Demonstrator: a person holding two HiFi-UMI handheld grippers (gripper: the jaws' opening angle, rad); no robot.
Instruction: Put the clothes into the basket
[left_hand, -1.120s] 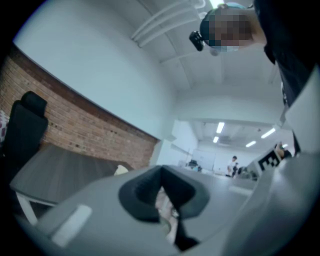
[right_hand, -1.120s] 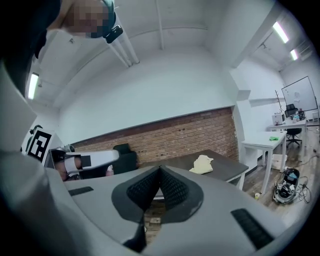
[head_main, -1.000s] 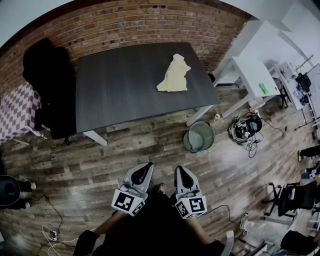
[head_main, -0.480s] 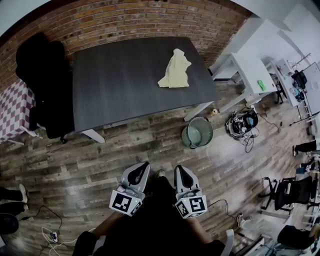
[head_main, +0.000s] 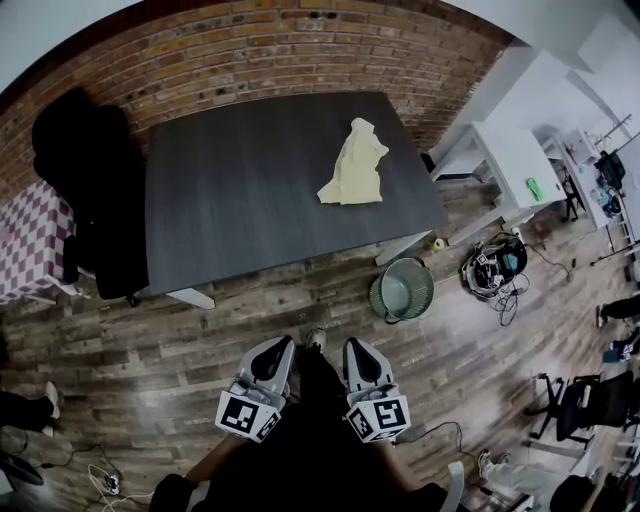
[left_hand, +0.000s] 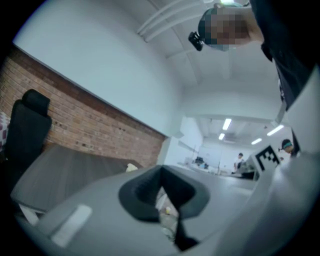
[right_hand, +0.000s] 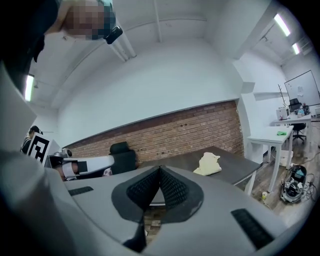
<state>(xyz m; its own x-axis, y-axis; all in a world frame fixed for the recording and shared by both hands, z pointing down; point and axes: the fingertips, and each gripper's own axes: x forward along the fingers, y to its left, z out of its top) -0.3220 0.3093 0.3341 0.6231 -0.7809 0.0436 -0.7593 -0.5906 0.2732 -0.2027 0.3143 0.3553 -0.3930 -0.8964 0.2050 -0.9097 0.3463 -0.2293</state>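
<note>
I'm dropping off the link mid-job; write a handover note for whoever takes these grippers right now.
Left gripper: shut, empty, held low near the person's body.
Right gripper: shut, empty, beside it.
Pale yellow crumpled cloth: on the dark grey rectangular table, toward its far right corner.
Round green mesh basket: on the wooden floor, just off the table's near right corner, no cloth in it.
Done: nothing yet.
Left: grasp the cloth and drop it into the basket.

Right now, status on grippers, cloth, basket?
Left gripper and right gripper shut, empty, over floor. Cloth on table, untouched. Basket on floor by table leg. Nothing in the way.
</note>
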